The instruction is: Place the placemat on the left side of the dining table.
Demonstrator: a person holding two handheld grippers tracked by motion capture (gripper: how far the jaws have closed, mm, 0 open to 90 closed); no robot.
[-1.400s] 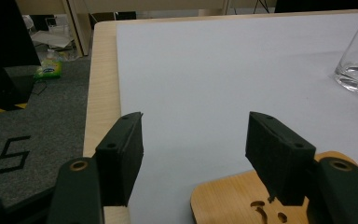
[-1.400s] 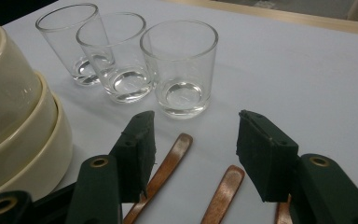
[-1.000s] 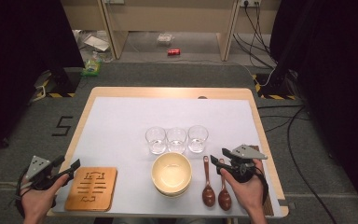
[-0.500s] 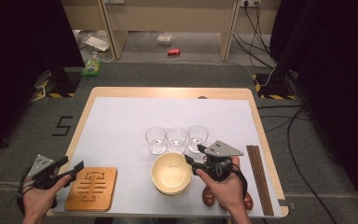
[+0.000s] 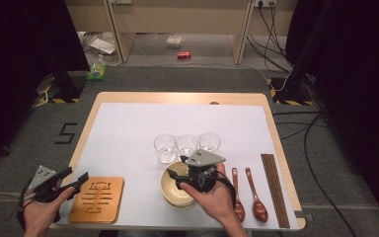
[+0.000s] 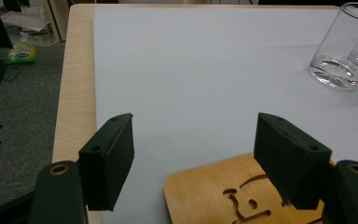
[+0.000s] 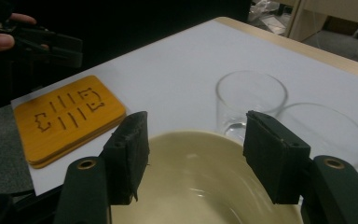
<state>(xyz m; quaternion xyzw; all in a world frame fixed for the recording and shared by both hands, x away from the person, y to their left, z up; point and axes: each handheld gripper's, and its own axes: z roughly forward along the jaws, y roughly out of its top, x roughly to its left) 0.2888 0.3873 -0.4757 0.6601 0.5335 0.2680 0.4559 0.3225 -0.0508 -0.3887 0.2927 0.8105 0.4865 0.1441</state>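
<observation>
My right gripper (image 5: 176, 167) hovers open over a stack of cream bowls (image 5: 175, 196) near the table's front edge, pointing left. Its jaws have just been opening, and nothing is pinched between them. In the right gripper view, the top bowl (image 7: 200, 186) lies below the gripper (image 7: 193, 154), with a clear glass (image 7: 249, 100) just beyond. My left gripper (image 5: 76, 177) is open at the front left corner, by the left edge of a wooden trivet (image 5: 98, 200). In the left gripper view, the gripper (image 6: 193, 154) is empty above the trivet's corner (image 6: 214, 196).
Three clear glasses (image 5: 187, 144) stand in a row behind the bowls. Two wooden spoons (image 5: 246, 195) and dark chopsticks (image 5: 275, 190) lie to the right of the bowls. A white sheet (image 5: 128, 128) covers the table, and its far half is bare.
My right gripper has moved left from above the spoons to over the bowls, uncovering the spoons. The left gripper has stayed where it was.
</observation>
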